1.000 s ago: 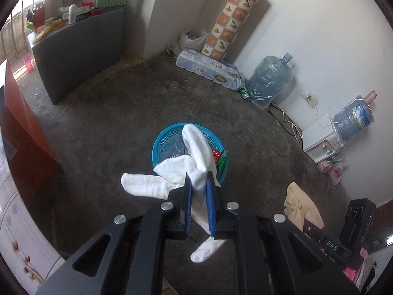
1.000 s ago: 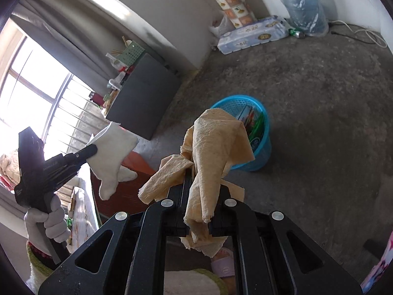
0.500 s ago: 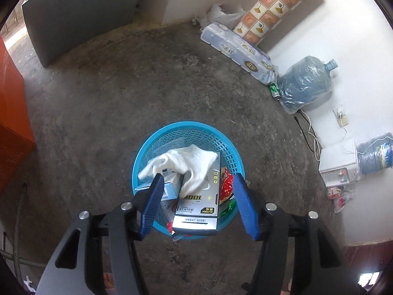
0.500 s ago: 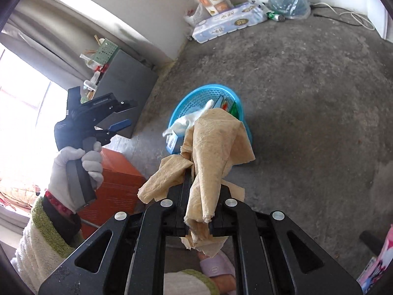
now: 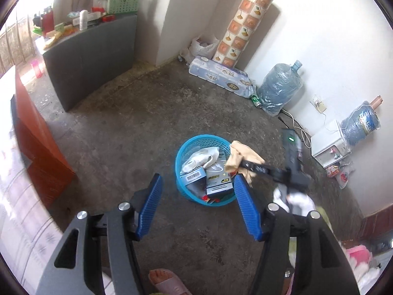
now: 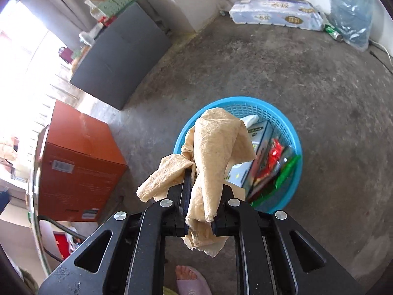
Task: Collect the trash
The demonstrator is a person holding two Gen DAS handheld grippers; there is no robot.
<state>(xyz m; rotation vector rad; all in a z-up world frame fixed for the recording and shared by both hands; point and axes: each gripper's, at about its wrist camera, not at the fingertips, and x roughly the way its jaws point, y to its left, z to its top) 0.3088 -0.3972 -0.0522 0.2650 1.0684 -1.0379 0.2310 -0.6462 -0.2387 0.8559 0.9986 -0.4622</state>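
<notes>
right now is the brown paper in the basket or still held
Held, not in. The right gripper is shut on the brown paper, which hangs crumpled above the blue basket.

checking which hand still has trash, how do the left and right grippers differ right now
The left gripper is open, its blue pads spread wide with nothing between them; the right gripper is shut on a crumpled brown paper towel. The left gripper's load, a white cloth, already lies in the blue basket; the right one's towel hangs above the basket rim, not yet dropped. Both point down toward the basket.
</notes>
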